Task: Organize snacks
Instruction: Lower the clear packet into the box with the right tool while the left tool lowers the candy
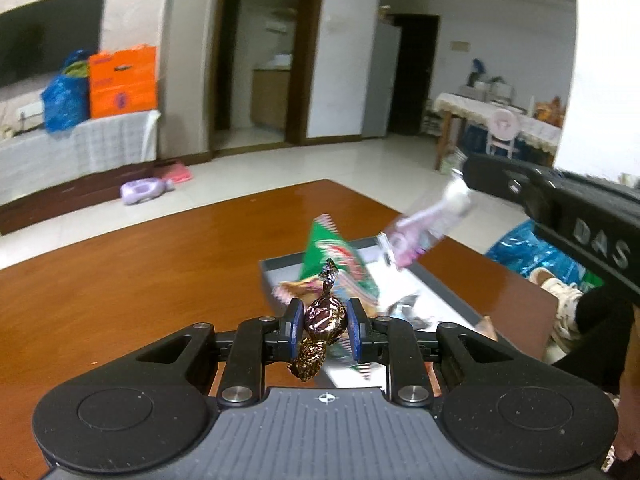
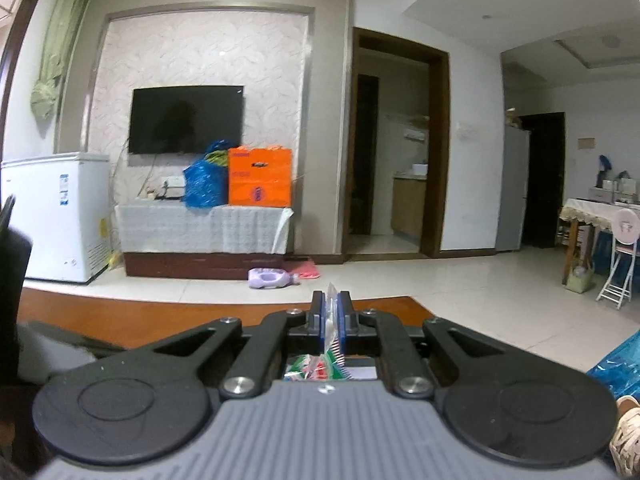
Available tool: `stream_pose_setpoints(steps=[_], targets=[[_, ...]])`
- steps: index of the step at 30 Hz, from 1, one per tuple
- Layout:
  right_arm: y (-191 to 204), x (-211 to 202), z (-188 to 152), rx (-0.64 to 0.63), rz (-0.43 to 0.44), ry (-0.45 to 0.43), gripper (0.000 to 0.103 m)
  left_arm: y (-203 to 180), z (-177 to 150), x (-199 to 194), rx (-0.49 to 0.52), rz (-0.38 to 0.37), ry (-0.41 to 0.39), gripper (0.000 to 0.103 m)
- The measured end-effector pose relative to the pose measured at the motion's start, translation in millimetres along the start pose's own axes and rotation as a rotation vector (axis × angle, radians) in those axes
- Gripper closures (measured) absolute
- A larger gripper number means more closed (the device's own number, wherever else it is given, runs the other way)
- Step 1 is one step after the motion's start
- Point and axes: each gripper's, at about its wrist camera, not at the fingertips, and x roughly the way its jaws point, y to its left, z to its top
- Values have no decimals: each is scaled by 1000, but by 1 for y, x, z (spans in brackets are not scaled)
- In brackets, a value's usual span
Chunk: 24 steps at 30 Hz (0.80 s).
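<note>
My left gripper (image 1: 325,322) is shut on a foil-wrapped candy (image 1: 323,317), brown and purple, its twisted ends sticking up and down between the blue pads. It hovers over the near end of a grey box (image 1: 280,261) that holds several snack packets, a green one (image 1: 336,256) standing tallest. In the left wrist view my right gripper (image 1: 466,182) comes in from the right, shut on the top of a pink and clear packet (image 1: 424,226) that hangs above the box. In the right wrist view that packet (image 2: 330,320) shows as a thin clear edge pinched between the jaws of the right gripper (image 2: 330,305).
The box sits on a brown wooden table (image 1: 140,272) whose right edge is near the box. A blue plastic bag (image 1: 532,252) and a person's shoe (image 1: 560,300) lie on the floor at the right. Beyond are a tiled floor, a TV stand (image 2: 204,228) and a freezer (image 2: 60,212).
</note>
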Motion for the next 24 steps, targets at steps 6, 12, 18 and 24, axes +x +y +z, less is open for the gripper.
stream_pose_setpoints(steps=[6, 12, 18, 24], targets=[[-19, 16, -7, -1, -48, 12, 98, -15, -11, 23, 14, -27, 45, 78], [-26, 37, -15, 19, -87, 19, 99, -16, -14, 37, 15, -47, 63, 78], [-35, 66, -30, 63, -107, 65, 99, -19, -16, 52, 10, -61, 91, 78], [-50, 97, -30, 152, -115, 54, 99, -22, -17, 63, 15, -72, 105, 78]])
